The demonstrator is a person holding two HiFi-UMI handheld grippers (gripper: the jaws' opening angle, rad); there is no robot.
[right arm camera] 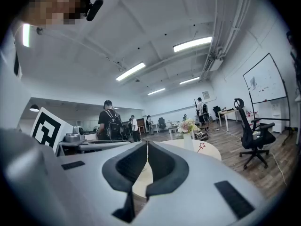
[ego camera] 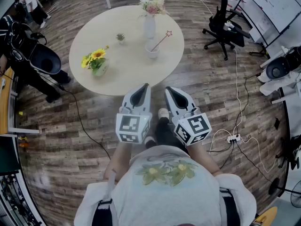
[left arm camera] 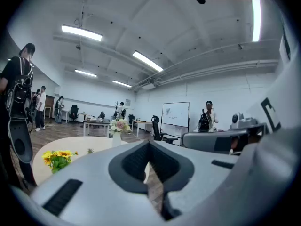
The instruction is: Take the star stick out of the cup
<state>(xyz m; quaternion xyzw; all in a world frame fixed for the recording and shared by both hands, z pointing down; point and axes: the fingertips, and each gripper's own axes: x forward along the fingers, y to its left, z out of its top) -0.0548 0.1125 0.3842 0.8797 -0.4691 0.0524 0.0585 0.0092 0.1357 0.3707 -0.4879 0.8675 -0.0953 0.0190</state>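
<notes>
Head view shows the star stick (ego camera: pixel 162 39) leaning in the white cup (ego camera: pixel 152 52) on the far right part of the round table (ego camera: pixel 117 76), just beside a flower vase (ego camera: pixel 149 26). Left gripper (ego camera: pixel 143 86) and right gripper (ego camera: pixel 168 89) hover at the table's near edge, well apart from the cup, each with jaws pressed together on nothing.

A small white cup (ego camera: pixel 152 50) is seen upright toward the far right of a round, pale worktop (ego camera: pixel 127 69). A thin star stick (ego camera: pixel 161 41) is stood in it, slanted up and rightward, its red-outlined star raised clear of the rim.
</notes>
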